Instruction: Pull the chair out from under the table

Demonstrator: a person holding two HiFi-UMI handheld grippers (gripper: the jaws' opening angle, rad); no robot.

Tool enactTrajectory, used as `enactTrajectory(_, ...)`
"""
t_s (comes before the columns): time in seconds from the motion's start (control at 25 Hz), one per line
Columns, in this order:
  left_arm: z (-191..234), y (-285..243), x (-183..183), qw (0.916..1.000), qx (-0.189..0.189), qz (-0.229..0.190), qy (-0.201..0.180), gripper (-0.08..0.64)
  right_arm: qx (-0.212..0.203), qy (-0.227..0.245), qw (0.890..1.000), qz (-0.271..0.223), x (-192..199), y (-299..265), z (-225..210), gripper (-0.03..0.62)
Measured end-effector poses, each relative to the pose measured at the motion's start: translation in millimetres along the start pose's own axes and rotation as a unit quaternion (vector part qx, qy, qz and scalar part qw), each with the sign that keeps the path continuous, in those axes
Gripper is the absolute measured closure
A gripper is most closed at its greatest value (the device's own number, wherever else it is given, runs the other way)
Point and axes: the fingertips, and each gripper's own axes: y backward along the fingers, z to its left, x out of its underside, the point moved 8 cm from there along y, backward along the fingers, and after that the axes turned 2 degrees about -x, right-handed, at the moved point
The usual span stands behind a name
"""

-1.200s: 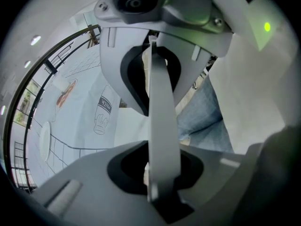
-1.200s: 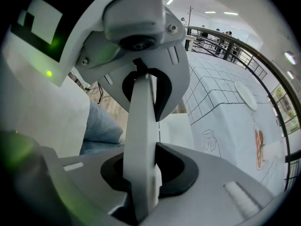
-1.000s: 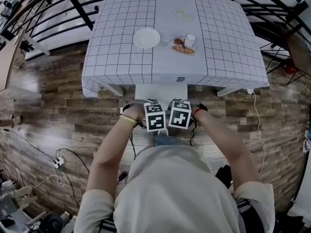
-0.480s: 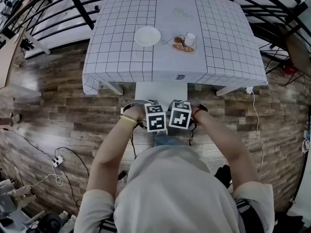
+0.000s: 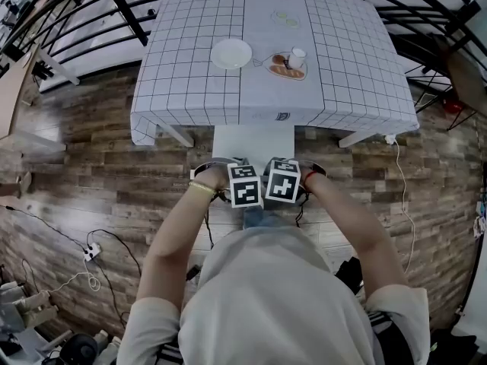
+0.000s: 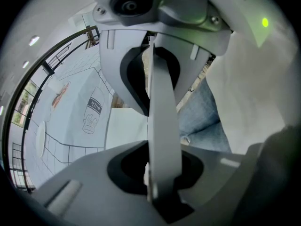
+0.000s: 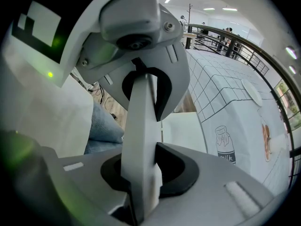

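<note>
A white chair stands at the near side of the table [image 5: 190, 97], which wears a checked cloth. Its seat [image 5: 253, 139] sticks out from under the cloth's edge. In the head view both hands hold the grippers side by side over the chair's back, pointing steeply down; the marker cubes hide the fingertips. My left gripper [image 6: 162, 126] is shut on the thin upright edge of the chair back [image 6: 163, 102]. My right gripper [image 7: 143, 140] is shut on the same chair back [image 7: 141, 121]. The seat [image 7: 181, 128] shows beyond the jaws.
On the table are a white plate [image 5: 230, 54], a dish with bread [image 5: 287, 70] and a cup [image 5: 297, 56]. A power strip [image 5: 91, 253] and cables lie on the wood floor at left, another cable [image 5: 403, 196] at right. Black railings run behind the table.
The chair has slid a little out from under the cloth towards the person, so more of the seat shows. Both grippers kept their hold and moved back with it.
</note>
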Motion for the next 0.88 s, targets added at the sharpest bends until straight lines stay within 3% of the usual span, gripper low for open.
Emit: enactTrajectory(0.88,-37,2,-2,1.0,0.007,-0.001,0.004,0.482,-0.007,-0.001,1.0,0.0,1,-3,37,0.512)
